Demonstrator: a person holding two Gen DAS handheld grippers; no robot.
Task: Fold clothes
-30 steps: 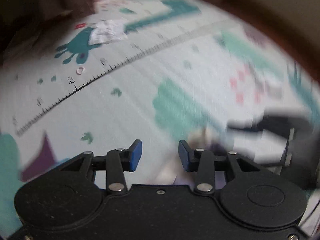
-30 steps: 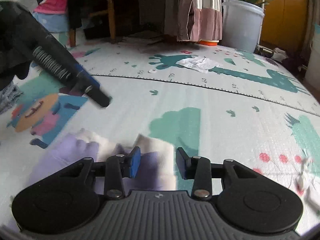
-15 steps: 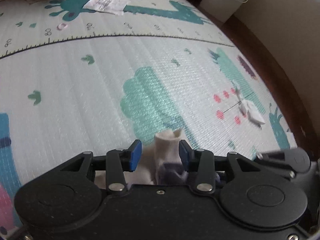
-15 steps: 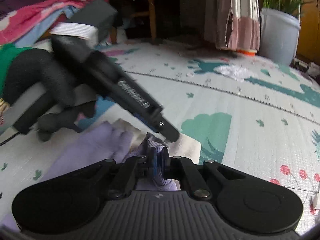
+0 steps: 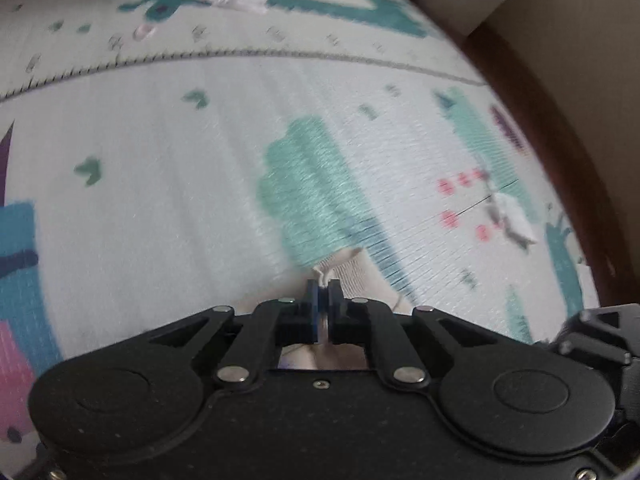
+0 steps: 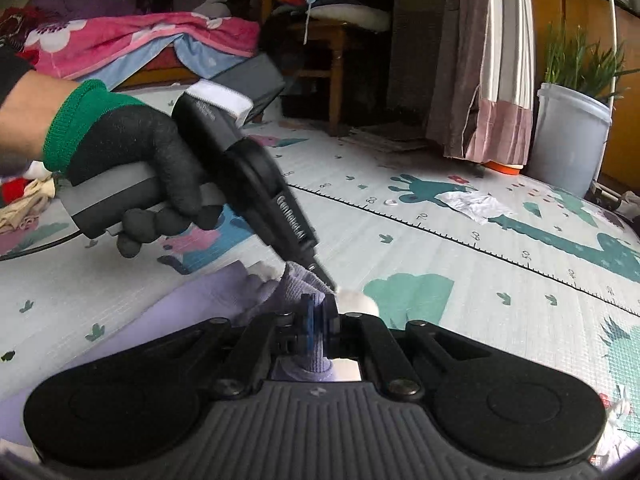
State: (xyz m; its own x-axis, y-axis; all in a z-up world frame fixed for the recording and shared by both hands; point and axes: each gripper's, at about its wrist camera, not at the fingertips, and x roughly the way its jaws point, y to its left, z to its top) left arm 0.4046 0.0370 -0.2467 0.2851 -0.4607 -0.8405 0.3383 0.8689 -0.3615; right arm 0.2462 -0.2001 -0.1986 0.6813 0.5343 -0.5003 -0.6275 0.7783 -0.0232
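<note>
A lavender garment (image 6: 188, 304) with cream ribbed cuffs lies on the patterned play mat (image 6: 460, 256). In the left wrist view my left gripper (image 5: 323, 294) pinches a cream cuff (image 5: 348, 266); its jaws are closing, pads pressed on the fabric. A black-gloved hand (image 6: 132, 160) holds that left gripper (image 6: 320, 274), which points steeply down at the cloth. Just in front of it my right gripper (image 6: 318, 314) is shut on a raised bunch of lavender fabric (image 6: 294, 282), beside the white cuff (image 6: 358, 300). Part of the right gripper's body (image 5: 592, 332) shows at the lower right.
A crumpled white paper (image 6: 472, 204) lies on the mat farther off. A white bucket with a plant (image 6: 568, 140), a curtain (image 6: 492, 60), a wooden chair (image 6: 336, 44) and a pile of pink and blue cloth (image 6: 132, 44) stand beyond. A small white scrap (image 5: 512, 216) lies at the right.
Both grippers went from open to closed on the garment. The left one sank onto the cream cuff. The right one closed first and has lifted its lavender fold.
</note>
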